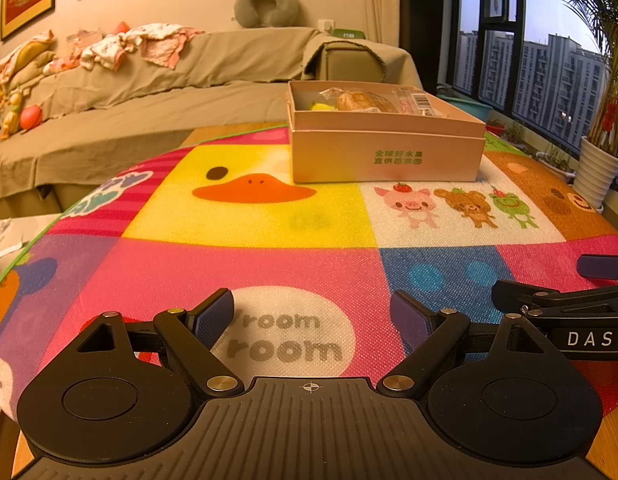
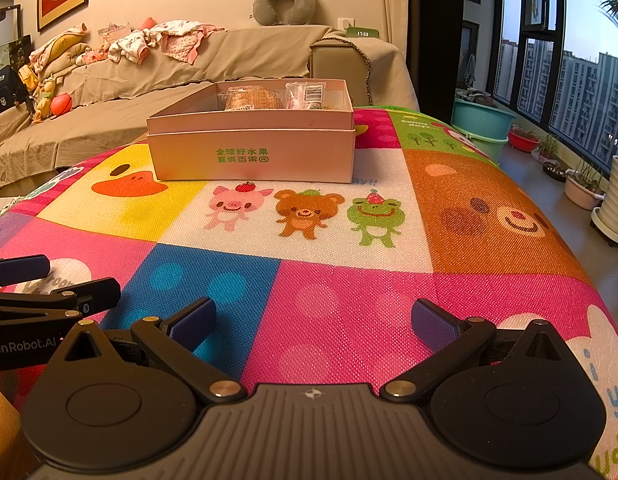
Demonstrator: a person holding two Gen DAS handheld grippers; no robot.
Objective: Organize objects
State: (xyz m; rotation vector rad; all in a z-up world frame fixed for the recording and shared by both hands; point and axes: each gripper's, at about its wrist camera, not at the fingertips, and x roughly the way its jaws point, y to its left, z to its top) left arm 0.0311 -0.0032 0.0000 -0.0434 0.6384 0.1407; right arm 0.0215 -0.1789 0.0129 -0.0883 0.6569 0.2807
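Nearest to me, my left gripper sits low over the cartoon play mat with its jaws spread wide and nothing between them. My right gripper is the same: jaws apart, empty, hovering just above the mat's pink square. They rest side by side, each one's fingers showing at the edge of the other's view. I read this as a neutral ready pose, both tools kept open so either can take the first grab.

The mat between the jaws and the far side is bare of loose items, so I judge there is nothing left here to collect.

Further off, well apart from both grippers and straight ahead, stands the pink cardboard box with green printing, open at the top. Inside I can make out a wrapped bread roll, a clear packet with a barcode and, in the left view, something yellow I cannot identify. Behind it runs the covered sofa.
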